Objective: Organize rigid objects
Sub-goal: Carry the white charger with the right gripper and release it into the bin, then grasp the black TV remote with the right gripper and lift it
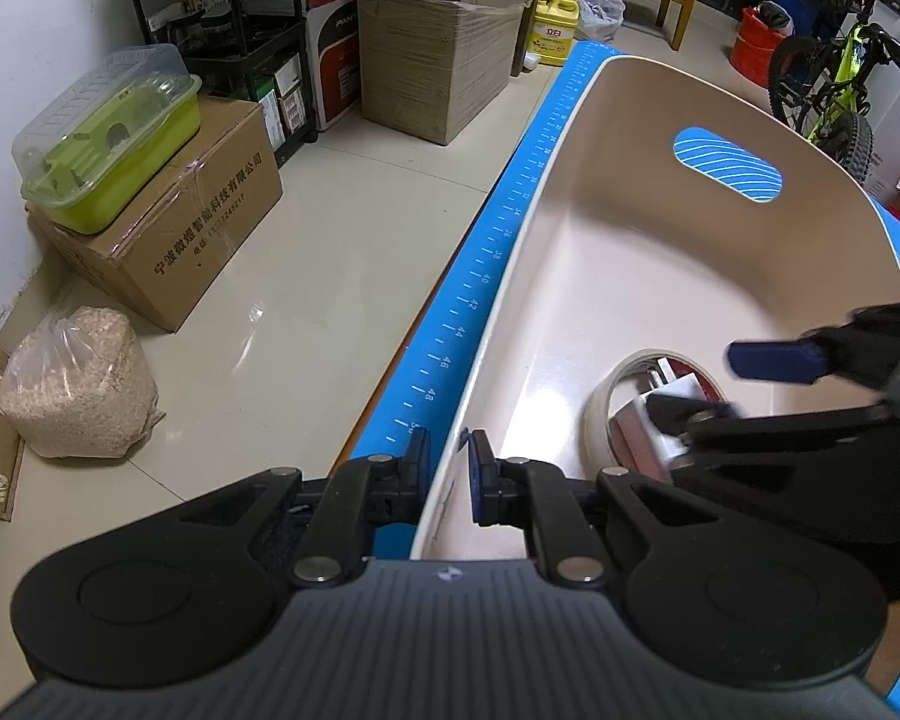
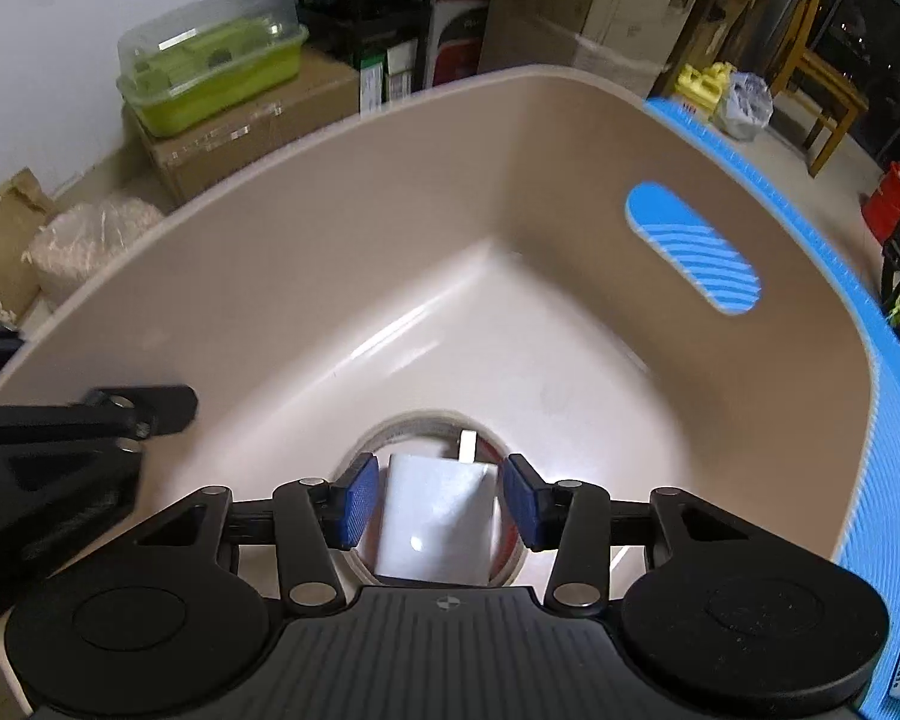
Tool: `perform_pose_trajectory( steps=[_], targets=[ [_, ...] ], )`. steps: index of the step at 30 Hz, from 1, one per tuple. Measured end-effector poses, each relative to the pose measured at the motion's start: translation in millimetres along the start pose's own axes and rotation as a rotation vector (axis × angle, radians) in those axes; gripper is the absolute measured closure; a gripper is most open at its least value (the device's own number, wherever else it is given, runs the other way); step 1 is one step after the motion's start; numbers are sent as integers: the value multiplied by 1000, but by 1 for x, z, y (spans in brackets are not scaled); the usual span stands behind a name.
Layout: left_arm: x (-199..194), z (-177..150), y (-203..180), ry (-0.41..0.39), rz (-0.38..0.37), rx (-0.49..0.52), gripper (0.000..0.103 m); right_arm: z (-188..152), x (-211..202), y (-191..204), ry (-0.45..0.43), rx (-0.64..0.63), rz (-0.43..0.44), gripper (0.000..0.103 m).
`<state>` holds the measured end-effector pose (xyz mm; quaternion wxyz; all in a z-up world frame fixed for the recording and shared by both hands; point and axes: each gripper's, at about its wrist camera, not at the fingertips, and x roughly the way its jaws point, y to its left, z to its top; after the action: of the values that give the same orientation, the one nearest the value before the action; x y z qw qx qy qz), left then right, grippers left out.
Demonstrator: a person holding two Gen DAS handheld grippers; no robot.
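Observation:
A beige plastic basket (image 1: 630, 252) stands on a blue mat (image 1: 498, 228). My left gripper (image 1: 450, 468) is shut on the basket's near rim (image 1: 444, 480), one finger outside and one inside. Inside the basket lies a roll of tape (image 1: 597, 420) with a white charger block (image 2: 435, 516) resting in its ring. My right gripper (image 2: 441, 498) is open above the block, with its blue pads either side of it and small gaps between. The right gripper also shows in the left wrist view (image 1: 714, 384). The basket shows in the right wrist view (image 2: 510, 276).
On the floor to the left stand a cardboard box (image 1: 168, 240) with a green lidded container (image 1: 108, 138) on it and a bag of grain (image 1: 72, 390). Large cartons (image 1: 438, 42), a black shelf, a wooden chair and a bicycle (image 1: 834, 84) stand further back.

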<state>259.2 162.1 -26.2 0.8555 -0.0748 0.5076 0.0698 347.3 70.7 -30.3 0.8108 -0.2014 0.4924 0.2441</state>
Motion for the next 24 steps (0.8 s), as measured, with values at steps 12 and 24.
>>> perform_pose_trajectory(
  steps=[12,24],
  targets=[
    [0,0,2,1,-11,-9,88,-50,-103,-60,-271,204,-160,45],
    [-1,-1,3,2,-19,-17,88,-125,-94,-98,-224,412,-359,37]
  ],
)
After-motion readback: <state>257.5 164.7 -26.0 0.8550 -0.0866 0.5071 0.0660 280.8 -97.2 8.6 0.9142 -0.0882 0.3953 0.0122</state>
